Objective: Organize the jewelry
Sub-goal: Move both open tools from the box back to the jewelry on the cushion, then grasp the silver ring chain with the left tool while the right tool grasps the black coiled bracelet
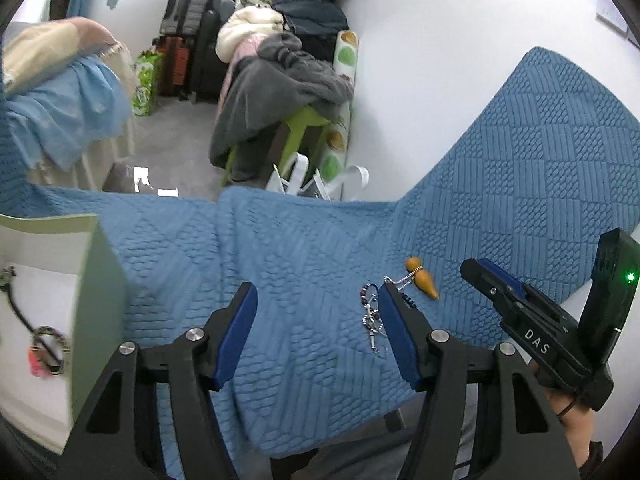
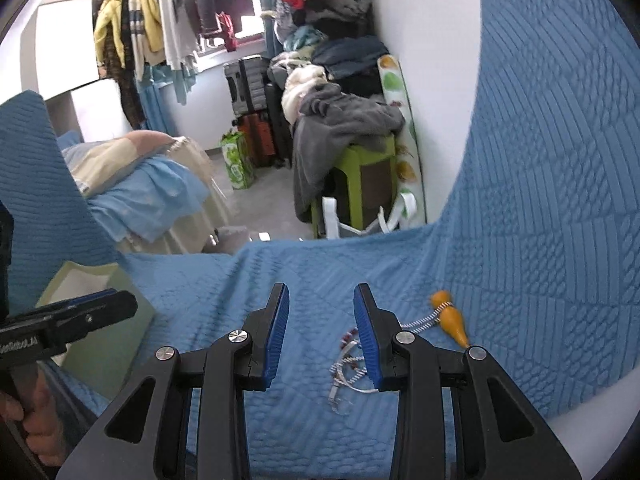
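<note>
Left wrist view shows the left gripper point(image 1: 318, 300) spread wide, with nothing between its blue pads point(image 1: 236, 336). Its right finger stands just beside a beaded bracelet chain point(image 1: 372, 320) that lies on the blue quilted cover point(image 1: 304, 248); I cannot tell if the finger touches it. A little farther lies an orange wooden pendant point(image 1: 422, 278) on a striped cord, near the chain. At the left side stands a pale green box point(image 1: 94, 300), open, with a white inside where a black cord and a ring-shaped piece with something pink point(image 1: 46, 346) lie. The right gripper point(image 1: 480, 270) comes in from the right side of this view, apart from the pendant.

From the right wrist view, the right gripper point(image 2: 322, 304) is also open, less wide, and it holds nothing. The chain point(image 2: 348, 368) lies below and between its fingers, closer to the right one, and the pendant point(image 2: 450, 316) is to the right of that finger. The left gripper point(image 2: 100, 306) is seen at the left, over the box point(image 2: 116, 352).

Between the box and the jewelry the cover is bare and gives free room. The front edge of the cover falls off toward a grey floor. At the right the cover rises against a white wall. Beyond are a green stool under grey clothing point(image 2: 352, 120), suitcases point(image 2: 252, 84), a green bag and hanging clothes.
</note>
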Demonstrator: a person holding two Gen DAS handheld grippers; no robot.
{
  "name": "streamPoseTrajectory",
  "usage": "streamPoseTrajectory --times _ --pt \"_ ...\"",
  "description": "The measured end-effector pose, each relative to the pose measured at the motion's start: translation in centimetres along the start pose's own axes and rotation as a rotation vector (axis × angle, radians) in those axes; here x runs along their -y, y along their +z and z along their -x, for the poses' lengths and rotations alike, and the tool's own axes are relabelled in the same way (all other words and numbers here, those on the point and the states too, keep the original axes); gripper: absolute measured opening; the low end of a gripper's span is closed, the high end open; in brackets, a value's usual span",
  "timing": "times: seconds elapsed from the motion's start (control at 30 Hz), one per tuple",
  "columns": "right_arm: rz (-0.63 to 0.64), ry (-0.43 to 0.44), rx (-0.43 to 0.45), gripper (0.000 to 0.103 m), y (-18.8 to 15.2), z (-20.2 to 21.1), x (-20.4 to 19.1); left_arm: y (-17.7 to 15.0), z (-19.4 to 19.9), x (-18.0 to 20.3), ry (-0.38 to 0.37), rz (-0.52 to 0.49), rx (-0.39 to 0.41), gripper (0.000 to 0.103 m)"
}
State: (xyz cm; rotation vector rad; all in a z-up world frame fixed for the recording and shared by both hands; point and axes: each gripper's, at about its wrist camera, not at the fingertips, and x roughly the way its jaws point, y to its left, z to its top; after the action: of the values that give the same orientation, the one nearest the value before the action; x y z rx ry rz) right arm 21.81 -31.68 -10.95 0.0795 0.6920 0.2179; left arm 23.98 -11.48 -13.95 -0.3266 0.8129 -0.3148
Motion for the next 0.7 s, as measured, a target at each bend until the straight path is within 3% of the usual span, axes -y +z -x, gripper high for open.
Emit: streamPoseTrajectory --times 0.3,0.43,0.7 --pt "-0.034 -0.001 -0.034 0.031 -1.1 -2.1 3.7 -1.2 -5.6 2.2 -0.036 -0.027 -0.073 0.06" --pt "-0.035 -0.012 -0.106 0.026 -2.5 -4.1 5.0 -2.1 -8.1 3.2 -0.052 -0.036 -0.114 0.057" --pt "-0.099 -0.056 -0.256 0.021 -4.7 -7.3 8.3 -3.4 -13.3 4.8 -0.069 -0.081 -0.21 0.042"
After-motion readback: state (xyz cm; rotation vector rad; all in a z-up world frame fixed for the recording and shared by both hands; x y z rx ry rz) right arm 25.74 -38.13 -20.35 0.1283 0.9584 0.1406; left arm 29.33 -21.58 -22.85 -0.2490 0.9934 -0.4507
